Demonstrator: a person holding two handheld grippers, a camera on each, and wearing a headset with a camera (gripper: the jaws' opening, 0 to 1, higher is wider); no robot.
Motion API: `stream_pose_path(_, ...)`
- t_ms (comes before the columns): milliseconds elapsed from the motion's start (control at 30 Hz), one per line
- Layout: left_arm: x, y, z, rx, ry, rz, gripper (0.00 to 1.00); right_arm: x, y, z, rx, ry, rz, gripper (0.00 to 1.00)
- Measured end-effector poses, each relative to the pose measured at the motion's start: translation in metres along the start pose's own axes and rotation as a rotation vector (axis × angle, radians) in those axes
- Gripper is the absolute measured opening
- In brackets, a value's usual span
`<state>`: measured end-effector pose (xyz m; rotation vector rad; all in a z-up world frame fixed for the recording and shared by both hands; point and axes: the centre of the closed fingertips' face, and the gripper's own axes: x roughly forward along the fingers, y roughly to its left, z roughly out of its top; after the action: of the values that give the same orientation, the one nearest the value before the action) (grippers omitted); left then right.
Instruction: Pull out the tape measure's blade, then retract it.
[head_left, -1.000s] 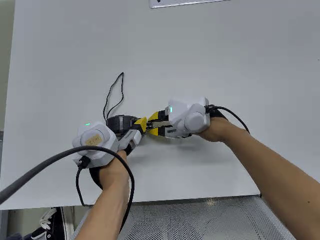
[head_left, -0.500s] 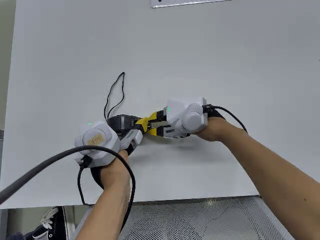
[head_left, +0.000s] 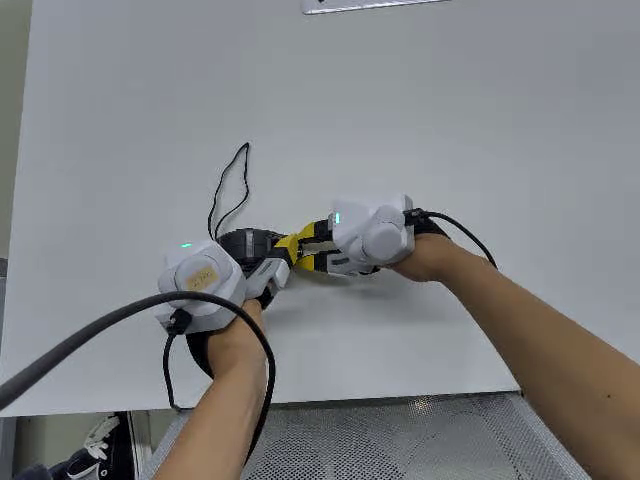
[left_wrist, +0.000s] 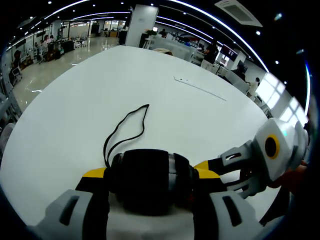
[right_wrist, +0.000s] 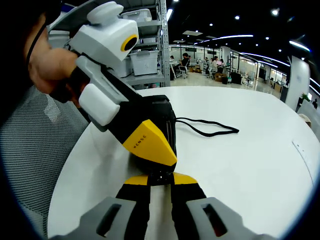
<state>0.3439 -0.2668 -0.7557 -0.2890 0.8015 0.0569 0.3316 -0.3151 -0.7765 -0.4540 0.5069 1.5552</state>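
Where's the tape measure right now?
In the head view, the tape measure sits on the white table, left of centre, clamped between the tongs of the left gripper, with the right gripper meeting it from the right.

Left gripper (head_left: 270, 256) and right gripper (head_left: 301, 249) hold tape measure (head_left: 243, 242).

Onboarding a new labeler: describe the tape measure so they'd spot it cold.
On the white table, go to the near side, where the left gripper and right gripper meet nose to nose. The tape measure is the squat black case clamped between the left one's yellow-tipped jaws, trailing a thin black cord loop; the grippers are white.
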Motion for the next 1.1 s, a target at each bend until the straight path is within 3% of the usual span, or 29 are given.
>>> stream_pose_path(400, -0.001, -0.002, 0.002, -0.011, -0.014, -0.017, 0.67, -0.014, -0.002, -0.004, 0.017, 0.011, -0.026, 0.17)
stream_pose_path(600, -0.003, -0.009, 0.002, 0.036, -0.001, -0.041, 0.75, -0.024, -0.004, -0.004, 0.05, 0.004, -0.057, 0.26)
stream_pose_path(733, -0.009, -0.014, 0.005, 0.118, -0.01, -0.071, 0.78, -0.034, -0.005, -0.004, 0.087, -0.003, -0.093, 0.33)
stream_pose_path(1033, -0.023, -0.034, 0.018, 0.367, -0.06, -0.208, 0.84, -0.062, -0.006, -0.002, 0.191, -0.036, -0.194, 0.51)
stream_pose_path(1100, -0.025, -0.037, 0.02, 0.39, -0.06, -0.236, 0.84, -0.068, -0.006, -0.004, 0.219, -0.034, -0.216, 0.54)
